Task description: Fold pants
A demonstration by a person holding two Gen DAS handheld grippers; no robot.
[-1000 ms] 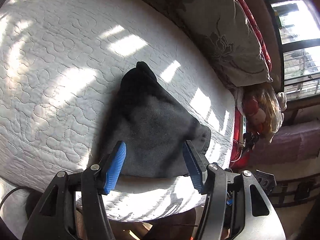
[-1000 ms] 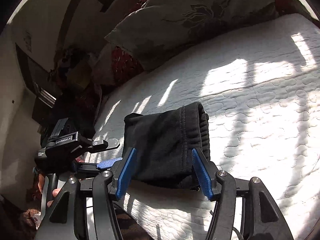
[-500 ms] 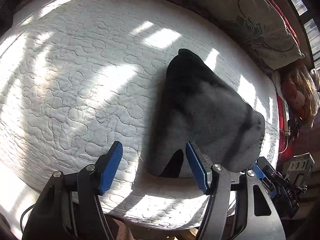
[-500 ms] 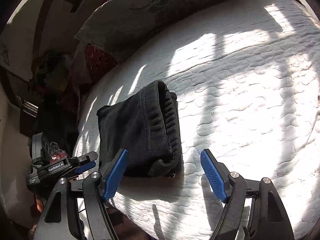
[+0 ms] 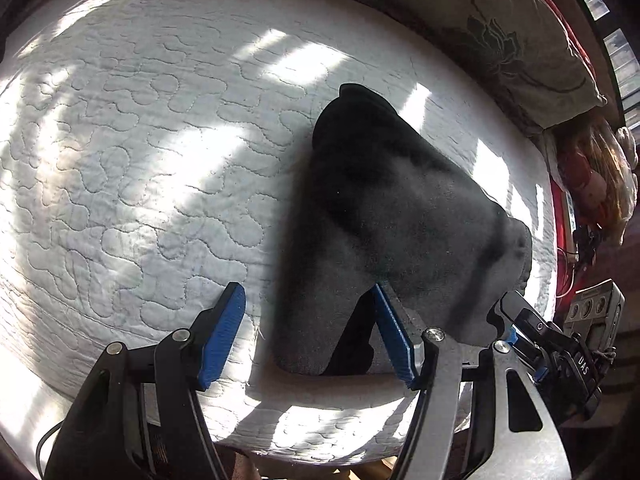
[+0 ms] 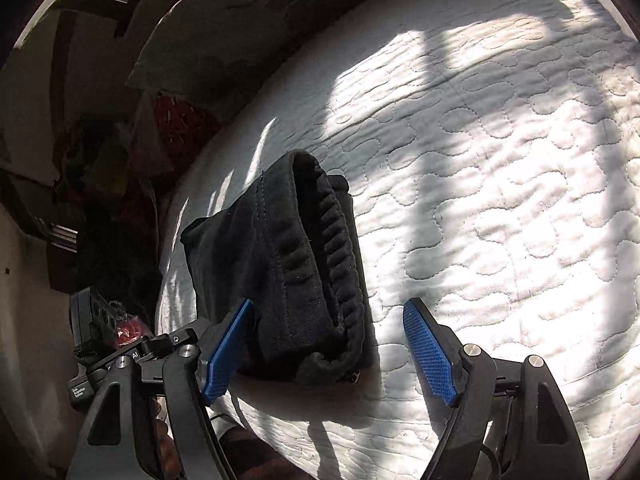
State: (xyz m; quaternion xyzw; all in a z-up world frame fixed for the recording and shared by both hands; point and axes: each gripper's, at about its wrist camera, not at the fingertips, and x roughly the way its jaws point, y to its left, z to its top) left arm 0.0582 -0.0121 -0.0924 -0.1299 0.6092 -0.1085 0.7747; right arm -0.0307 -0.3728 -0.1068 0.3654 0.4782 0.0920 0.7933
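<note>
The black pants (image 5: 392, 216) lie folded in a compact bundle on the white quilted bed (image 5: 140, 140), near its front edge. In the right wrist view the pants (image 6: 288, 272) show their ribbed elastic waistband on the right side. My left gripper (image 5: 308, 332) is open and empty, just in front of the bundle's left corner. My right gripper (image 6: 332, 352) is open and empty, its jaws around the bundle's near right corner without gripping it. The right gripper also shows in the left wrist view (image 5: 560, 356).
A grey flowered pillow (image 5: 500, 36) lies along the far side of the bed, with red bedding behind it. Cluttered items (image 5: 592, 176) sit past the bed's right end. The bed's front edge (image 5: 320, 436) runs just under the grippers.
Both grippers have drawn back from the bundle and swung outward, the left to the left and the right to the right. The pants stay put.
</note>
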